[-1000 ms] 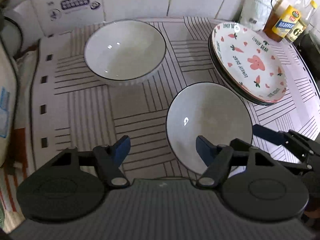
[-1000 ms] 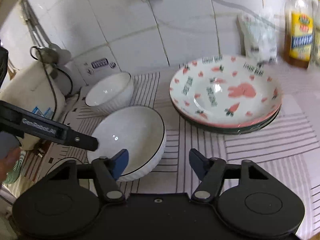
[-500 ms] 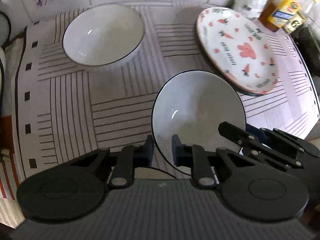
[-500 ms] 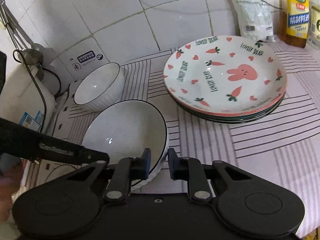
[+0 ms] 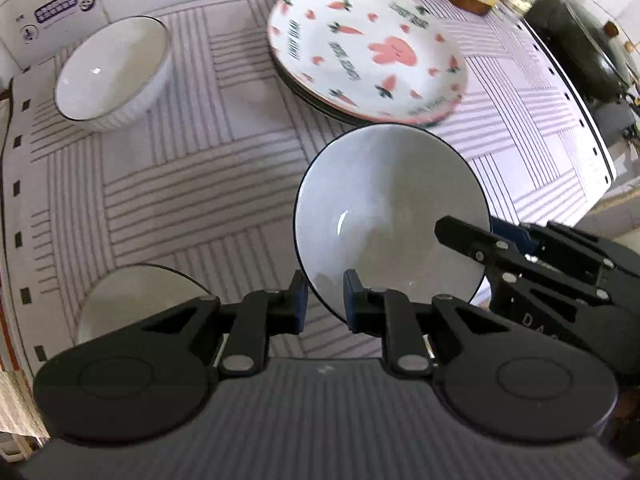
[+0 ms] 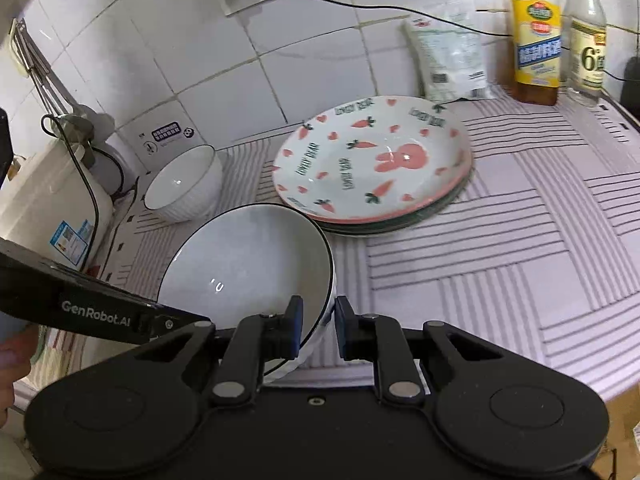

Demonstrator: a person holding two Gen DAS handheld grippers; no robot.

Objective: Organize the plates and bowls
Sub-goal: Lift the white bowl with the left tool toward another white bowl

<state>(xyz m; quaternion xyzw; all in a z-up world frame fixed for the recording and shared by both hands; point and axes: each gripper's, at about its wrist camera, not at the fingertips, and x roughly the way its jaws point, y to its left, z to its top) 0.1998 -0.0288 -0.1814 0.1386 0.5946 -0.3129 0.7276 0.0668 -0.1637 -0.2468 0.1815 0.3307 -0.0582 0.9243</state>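
From the left wrist, the left tool (image 5: 325, 295) pinched the near rim of the lifted bowl (image 5: 390, 216), which hung over the striped bench (image 5: 192, 200); a two-sided rim grip could twist and slip.

From the right wrist, the right tool (image 6: 317, 327) pinched the bowl's opposite rim. The plates (image 6: 372, 164) sat close; the second bowl (image 6: 184, 186) stood against the wall, open cloth to the right.

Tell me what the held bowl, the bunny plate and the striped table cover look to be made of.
Held bowl: likely glazed ceramic; glossy white inside with a sharp glint, thin dark rim line.
Bunny plate: likely glazed ceramic too; shiny surface, printed carrots and hearts; melamine cannot be ruled out.
Table cover: looks like plastic or coated cloth; smooth, matte, printed stripes, no visible weave.
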